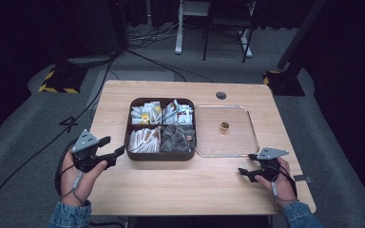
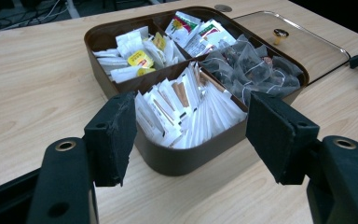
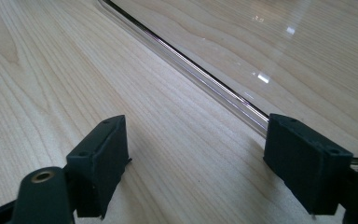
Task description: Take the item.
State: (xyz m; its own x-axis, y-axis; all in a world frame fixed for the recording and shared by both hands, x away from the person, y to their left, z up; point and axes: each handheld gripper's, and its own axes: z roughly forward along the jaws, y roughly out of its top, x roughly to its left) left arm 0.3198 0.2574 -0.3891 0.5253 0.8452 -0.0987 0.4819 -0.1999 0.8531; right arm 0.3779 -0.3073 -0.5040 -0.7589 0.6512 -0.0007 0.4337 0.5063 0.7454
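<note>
Left gripper (image 1: pixel 115 153) hovers just beside the near left corner of the brown four-compartment box (image 1: pixel 160 155), jaws apart with nothing between them, aimed at the compartment of white paper sachets (image 2: pixel 186 112); the other compartments hold yellow-labelled sachets (image 2: pixel 137 58), printed tea packets (image 2: pixel 193 30) and clear pyramid tea bags (image 2: pixel 251 70). Right gripper (image 1: pixel 246 164) rests low over the tabletop (image 1: pixel 180 190) at the near right corner of the clear lid (image 1: pixel 252 142), which lies flat just right of the box with its small gold knob (image 1: pixel 224 126) up. Its jaws also stand wide apart and empty, one of them right at the lid's rim.
</note>
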